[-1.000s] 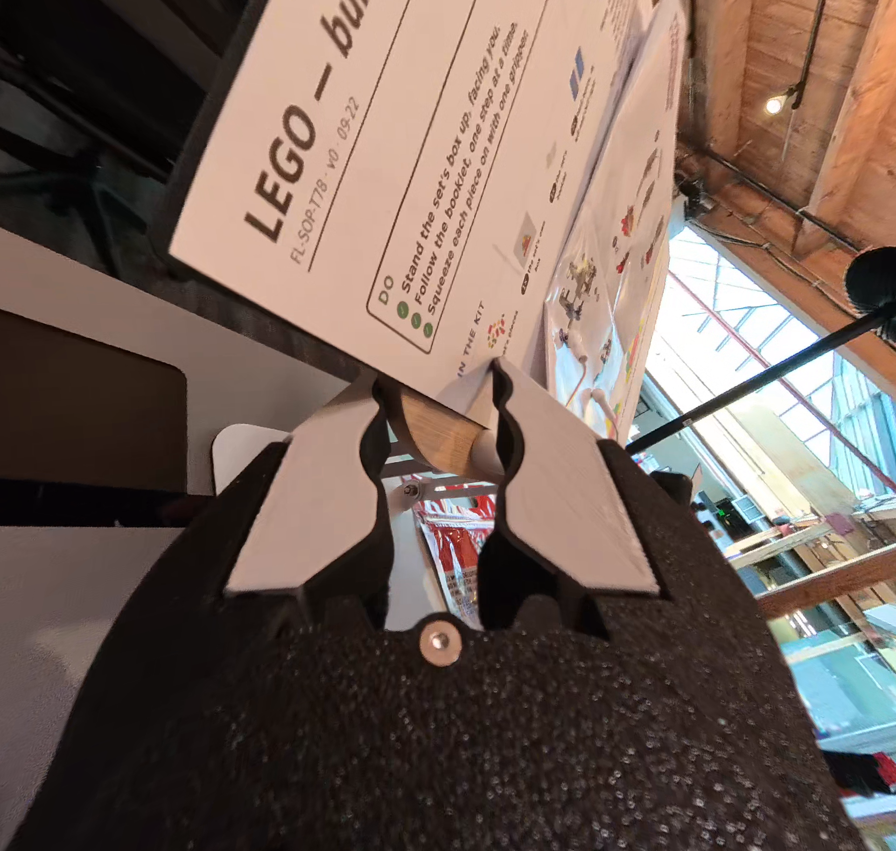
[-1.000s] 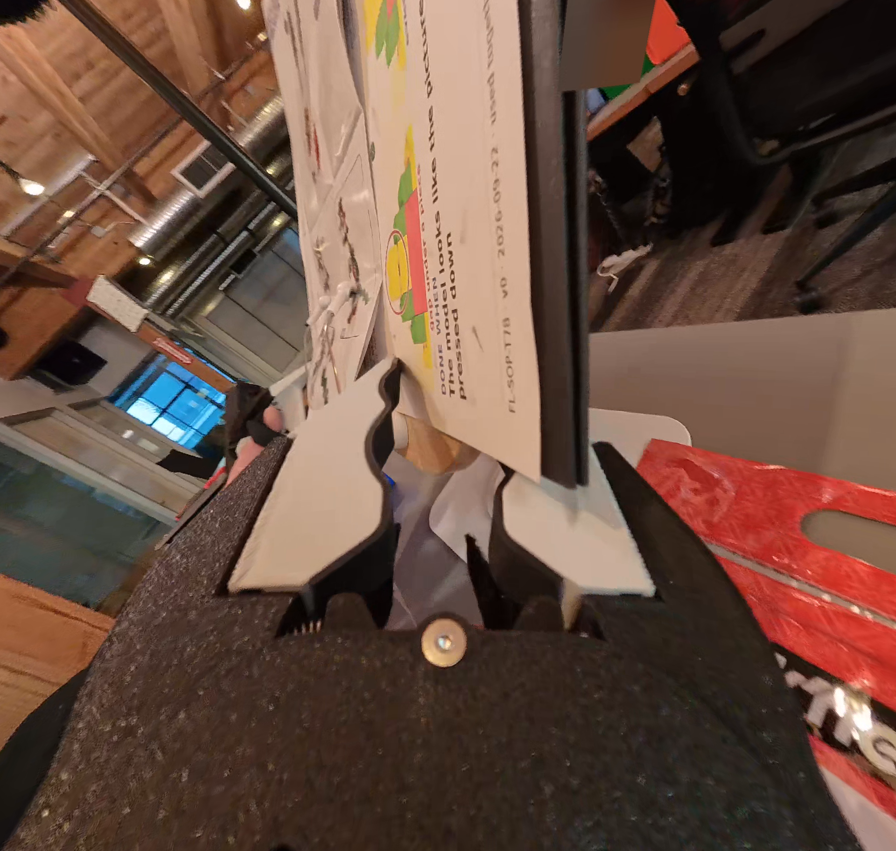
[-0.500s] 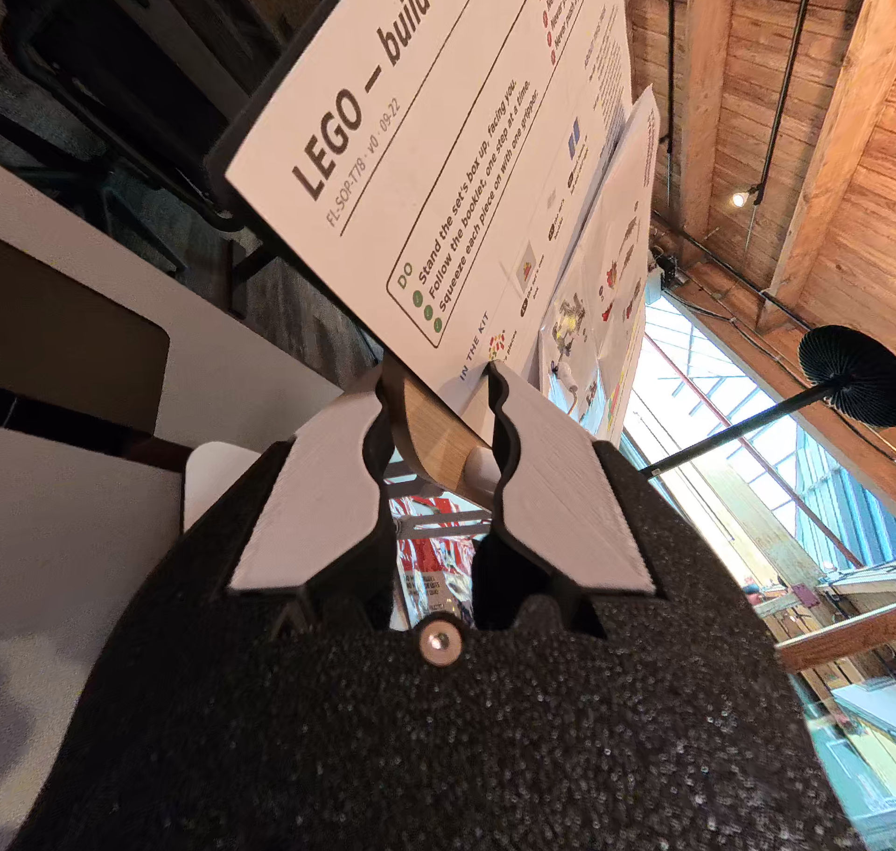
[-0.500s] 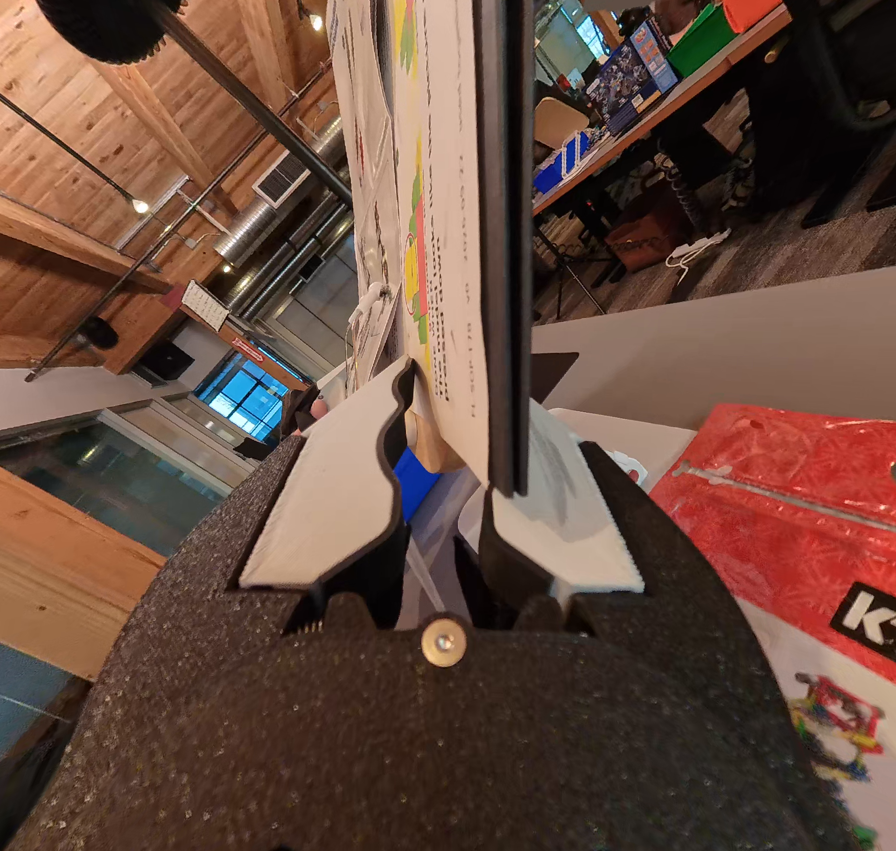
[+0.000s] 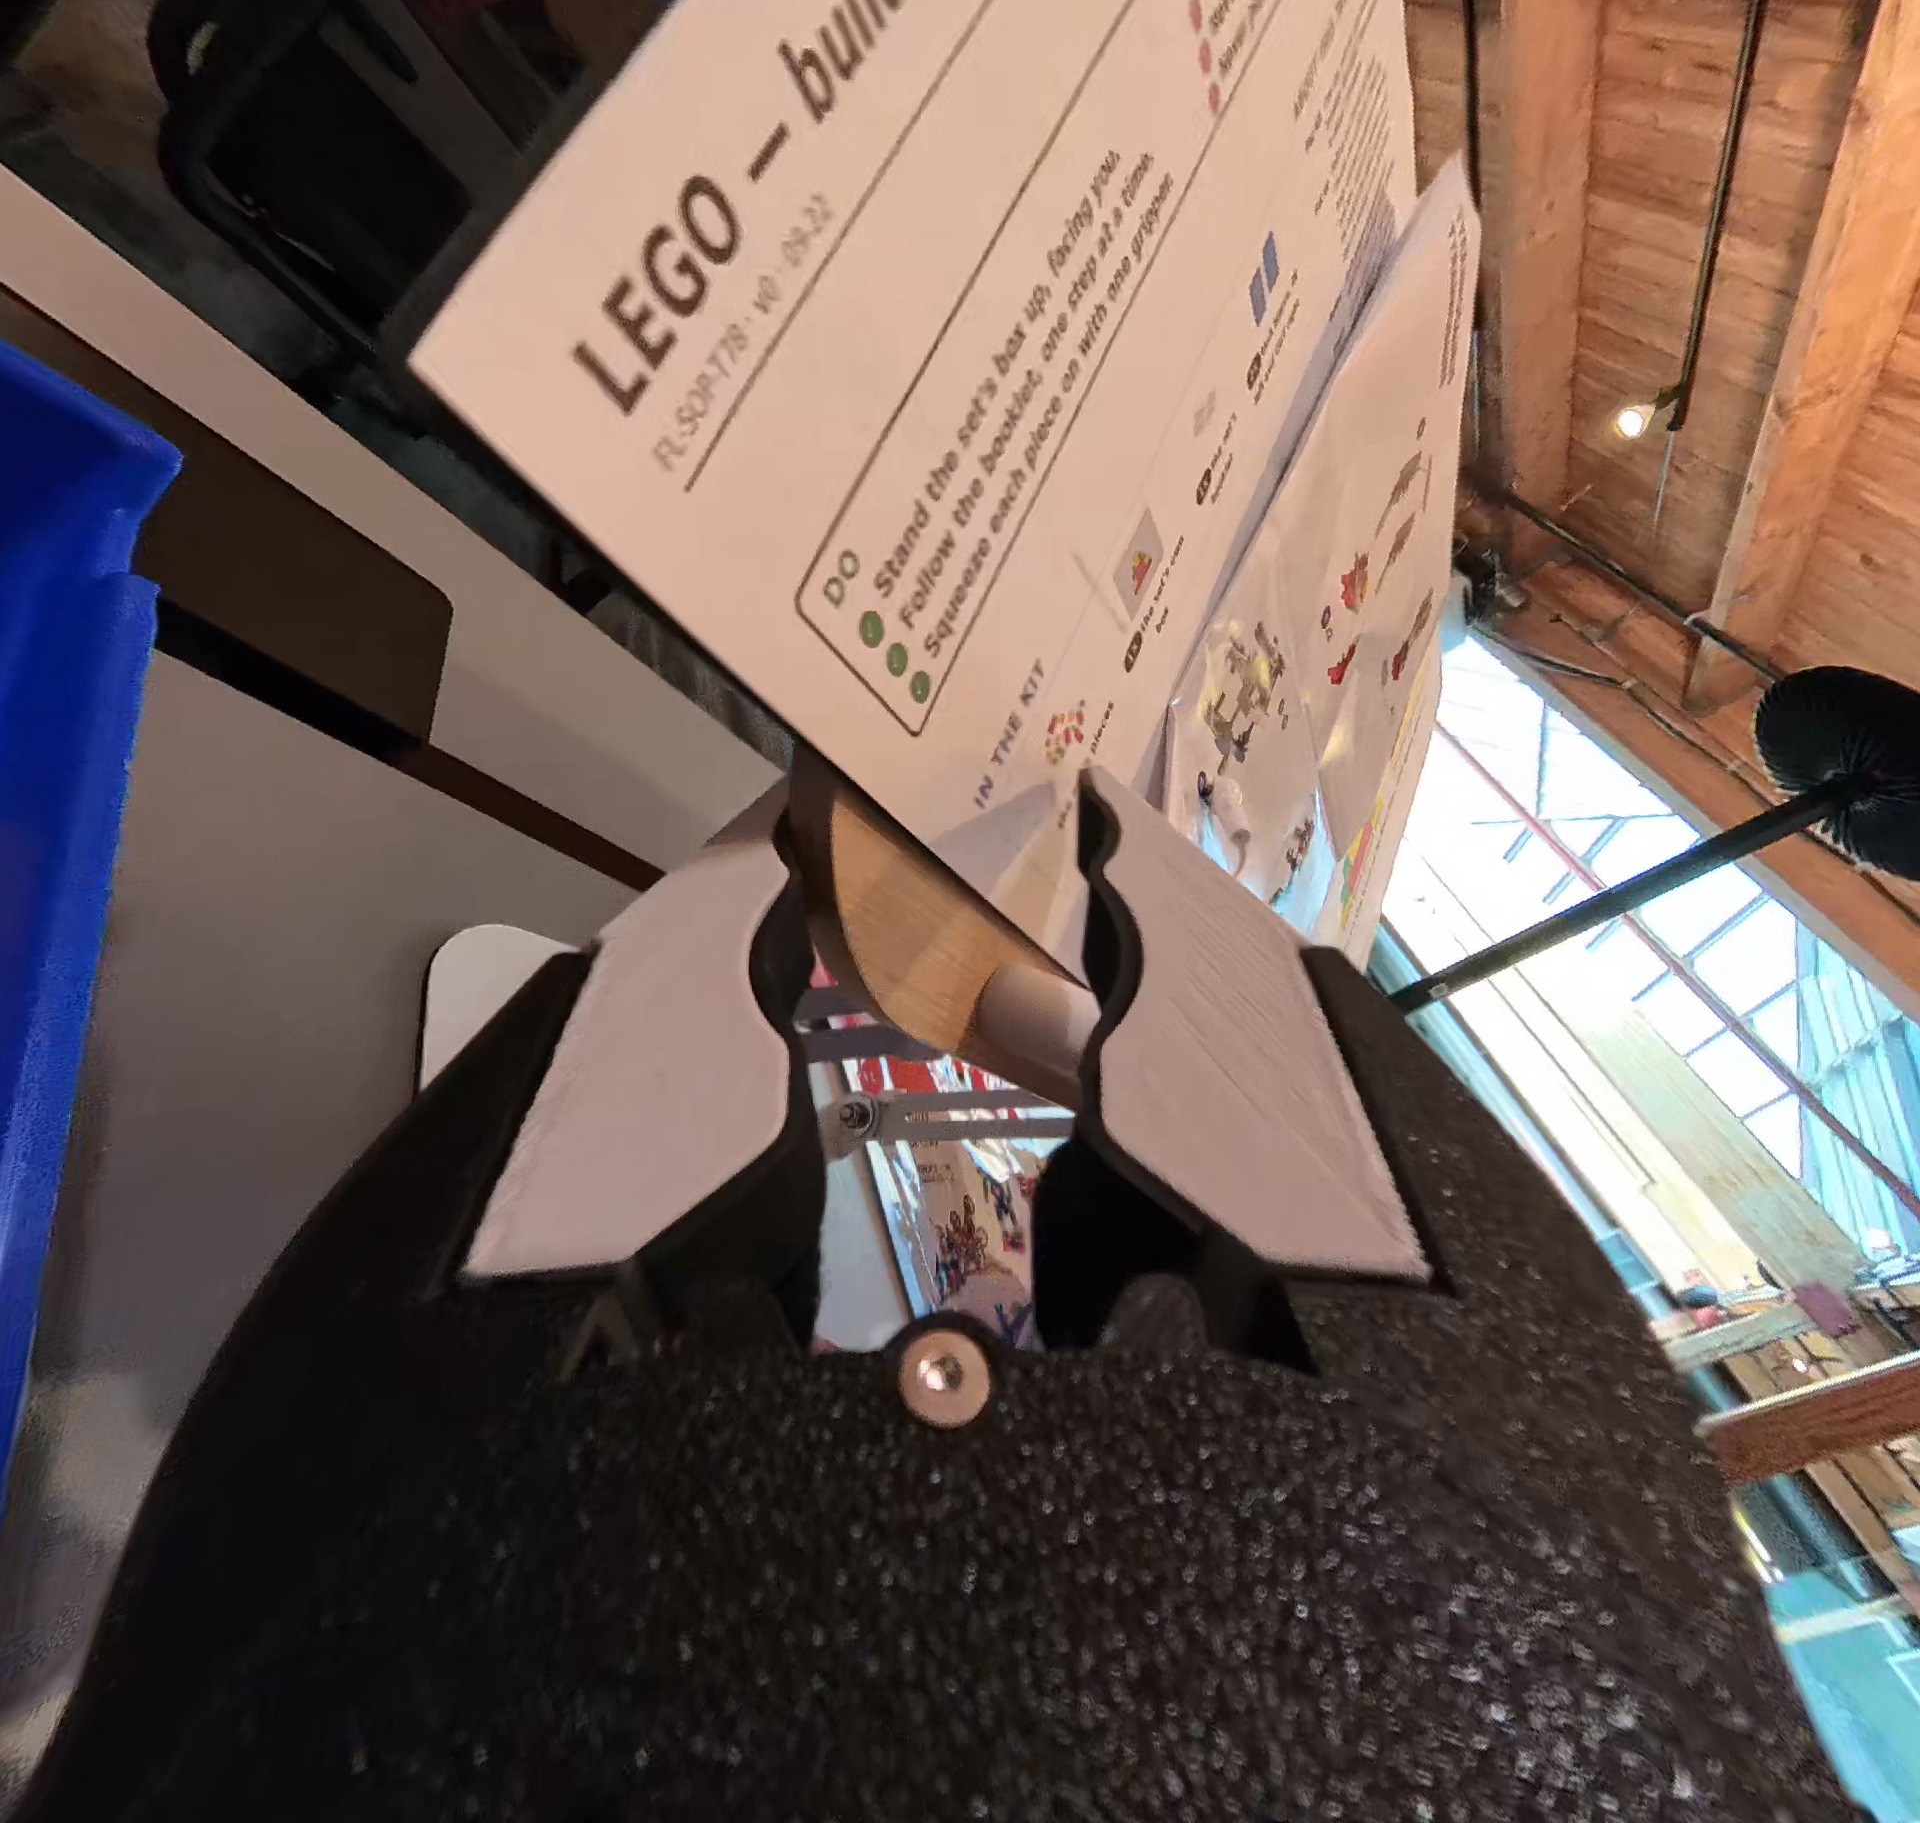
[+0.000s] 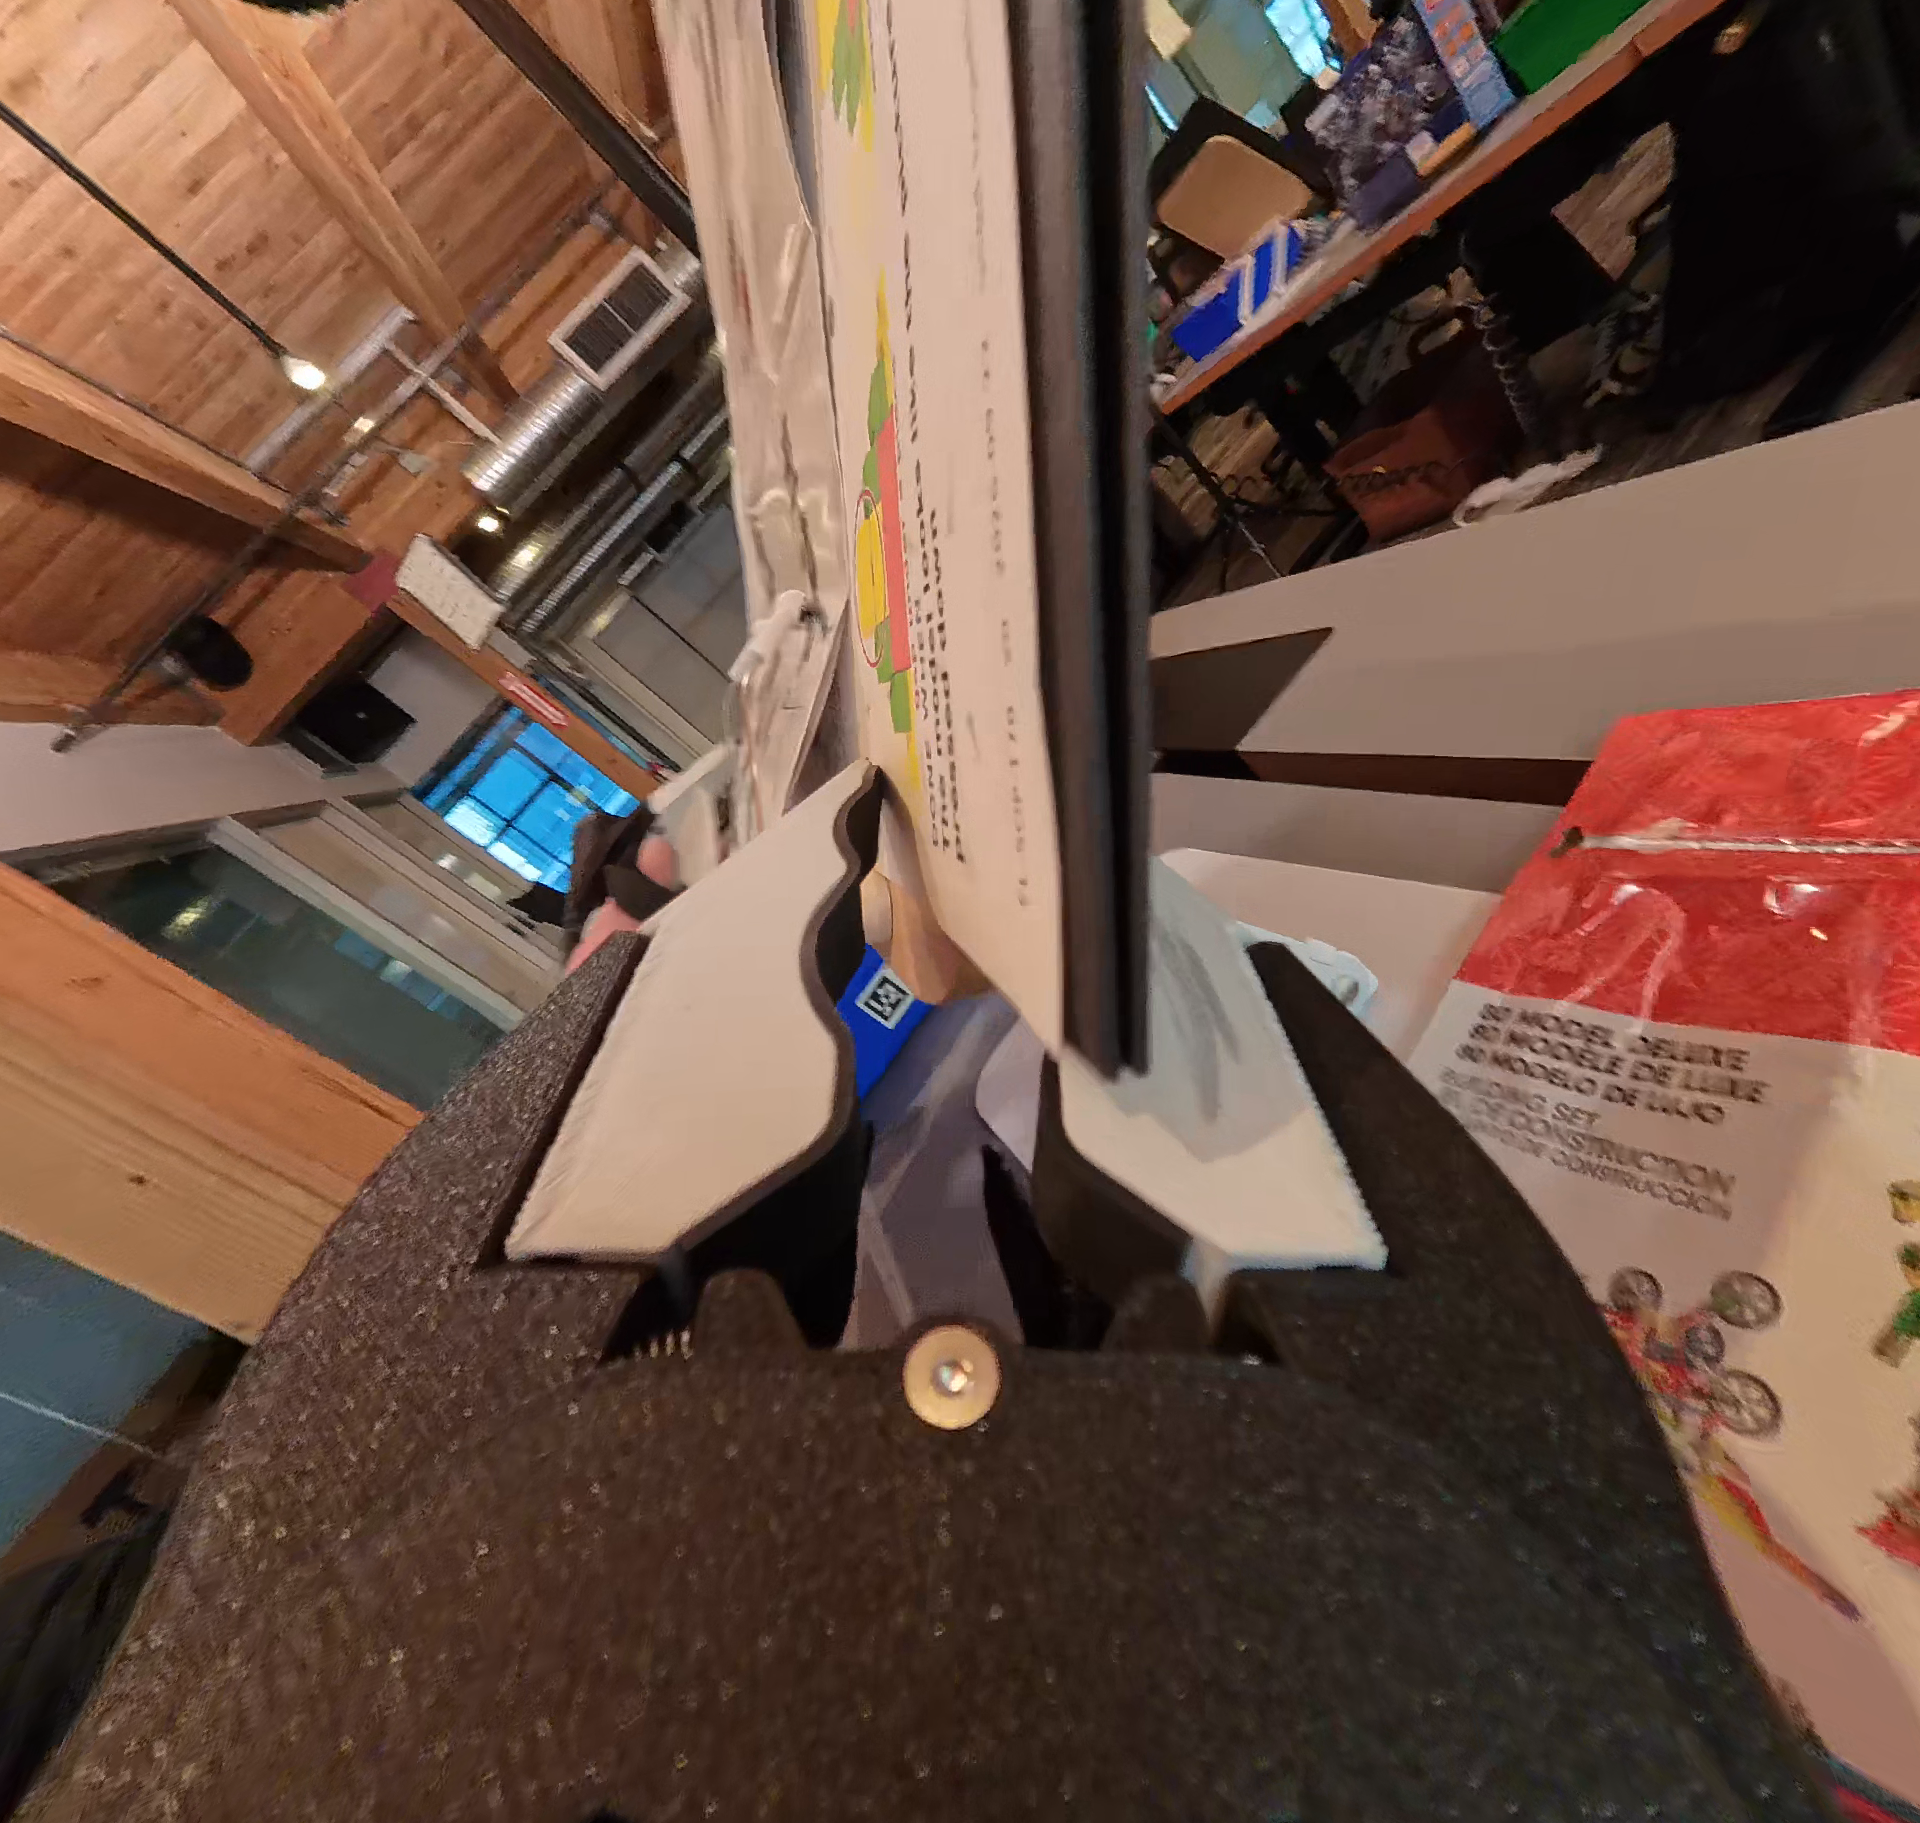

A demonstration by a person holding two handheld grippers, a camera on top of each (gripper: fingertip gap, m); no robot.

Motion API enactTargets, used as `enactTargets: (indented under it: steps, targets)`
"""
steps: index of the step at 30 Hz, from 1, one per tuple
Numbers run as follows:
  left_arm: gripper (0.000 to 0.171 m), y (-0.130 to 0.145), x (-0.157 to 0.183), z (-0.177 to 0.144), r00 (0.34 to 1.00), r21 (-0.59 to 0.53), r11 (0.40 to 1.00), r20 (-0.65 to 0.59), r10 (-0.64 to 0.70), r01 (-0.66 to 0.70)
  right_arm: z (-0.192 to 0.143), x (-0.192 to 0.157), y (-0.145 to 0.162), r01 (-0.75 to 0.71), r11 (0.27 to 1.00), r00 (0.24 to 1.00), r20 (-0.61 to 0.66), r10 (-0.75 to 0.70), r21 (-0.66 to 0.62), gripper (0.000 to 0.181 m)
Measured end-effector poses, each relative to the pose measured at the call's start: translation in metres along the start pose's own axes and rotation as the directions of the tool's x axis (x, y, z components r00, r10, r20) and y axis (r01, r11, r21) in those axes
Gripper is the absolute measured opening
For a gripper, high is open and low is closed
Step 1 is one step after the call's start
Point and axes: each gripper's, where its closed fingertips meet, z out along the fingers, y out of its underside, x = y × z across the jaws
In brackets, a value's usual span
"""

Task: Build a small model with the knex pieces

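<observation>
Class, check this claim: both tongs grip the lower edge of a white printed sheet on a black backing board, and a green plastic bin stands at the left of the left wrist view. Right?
Not quite. The plastic bin at the left of the left wrist view is blue, not green. The rest holds: the left tongs and the right tongs grip the lower edge of the white printed sheet on a black backing board.

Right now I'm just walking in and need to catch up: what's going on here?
A person is holding up a black-backed board with a printed instruction sheet using both tools. The left tool grips its wooden stand piece at one end, and the right tool clamps the other end. A red-and-white building-set bag lies nearby.
</observation>
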Motion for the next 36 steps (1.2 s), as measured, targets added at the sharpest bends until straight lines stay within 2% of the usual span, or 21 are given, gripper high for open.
enactTargets:
  steps: [1, 3, 4, 6, 9, 13, 14, 16, 19, 20, 22, 23, 24, 27, 30, 32, 36]
  targets:
    - [0.055, 0.002, 0.003, -0.003, 1.000, -0.016, 1.000, 0.015, 0.018, -0.018, -0.001, 0.002, 0.002, 0.010, 1.000, 0.999, -0.034, -0.011, -0.016, 0.035]
    - [0.072, 0.011, 0.006, -0.011, 0.995, -0.070, 0.995, 0.071, 0.073, -0.068, -0.005, 0.004, 0.008, 0.026, 0.998, 0.995, -0.097, -0.032, -0.062, 0.066]
    - [0.079, 0.014, 0.010, -0.016, 0.994, -0.101, 0.992, 0.077, 0.084, -0.076, -0.008, 0.004, 0.012, 0.047, 0.995, 0.990, -0.131, -0.058, -0.088, 0.075]
    - [0.090, 0.019, 0.023, -0.030, 0.991, -0.143, 0.984, 0.062, 0.116, -0.106, -0.019, 0.003, 0.020, 0.098, 0.985, 0.972, -0.201, -0.126, -0.141, 0.081]
    - [0.090, 0.018, 0.041, -0.055, 0.973, -0.152, 0.965, 0.056, 0.226, -0.215, -0.038, -0.005, 0.031, 0.150, 0.967, 0.942, -0.266, -0.203, -0.207, 0.087]
    - [0.095, 0.012, 0.070, -0.089, 0.916, -0.146, 0.909, 0.039, 0.399, -0.390, -0.061, -0.025, 0.036, 0.275, 0.919, 0.875, -0.323, -0.361, -0.282, 0.087]
    - [0.095, 0.007, 0.076, -0.096, 0.883, -0.139, 0.879, 0.048, 0.466, -0.456, -0.066, -0.033, 0.037, 0.315, 0.899, 0.853, -0.324, -0.409, -0.304, 0.087]
    - [0.089, 0.001, 0.092, -0.107, 0.804, -0.132, 0.801, 0.045, 0.593, -0.584, -0.075, -0.048, 0.039, 0.404, 0.844, 0.791, -0.328, -0.516, -0.353, 0.086]
    - [0.079, 0.023, 0.117, -0.113, 0.680, -0.212, 0.655, -0.079, 0.729, -0.726, -0.078, -0.078, 0.059, 0.507, 0.738, 0.728, -0.237, -0.643, -0.446, 0.072]
    - [0.077, 0.034, 0.125, -0.114, 0.621, -0.228, 0.586, -0.133, 0.772, -0.778, -0.078, -0.086, 0.070, 0.539, 0.693, 0.703, -0.197, -0.683, -0.479, 0.071]
    - [0.064, 0.066, 0.140, -0.120, 0.452, -0.244, 0.393, -0.273, 0.849, -0.887, -0.078, -0.096, 0.090, 0.586, 0.606, 0.649, -0.137, -0.749, -0.538, 0.069]
    - [0.061, 0.079, 0.146, -0.124, 0.369, -0.228, 0.306, -0.325, 0.871, -0.924, -0.077, -0.101, 0.099, 0.605, 0.581, 0.633, -0.115, -0.766, -0.545, 0.069]
    - [0.059, 0.090, 0.148, -0.127, 0.310, -0.218, 0.243, -0.357, 0.881, -0.945, -0.075, -0.108, 0.108, 0.621, 0.570, 0.634, -0.084, -0.769, -0.538, 0.066]
    - [0.059, 0.124, 0.147, -0.137, 0.185, -0.196, 0.102, -0.470, 0.863, -0.975, -0.069, -0.123, 0.137, 0.655, 0.548, 0.649, 0.017, -0.760, -0.521, 0.061]
    - [0.062, 0.143, 0.116, -0.138, 0.044, -0.212, -0.070, -0.488, 0.872, -0.975, -0.069, -0.118, 0.161, 0.685, 0.483, 0.617, 0.083, -0.782, -0.545, 0.058]
    - [0.061, 0.155, 0.097, -0.138, 0.017, -0.216, -0.112, -0.520, 0.854, -0.970, -0.070, -0.107, 0.167, 0.709, 0.441, 0.575, 0.089, -0.813, -0.551, 0.053]
    - [0.059, 0.167, 0.074, -0.141, 0.045, -0.213, -0.093, -0.565, 0.824, -0.973, -0.074, -0.095, 0.181, 0.687, 0.500, 0.639, 0.111, -0.761, -0.527, 0.042]
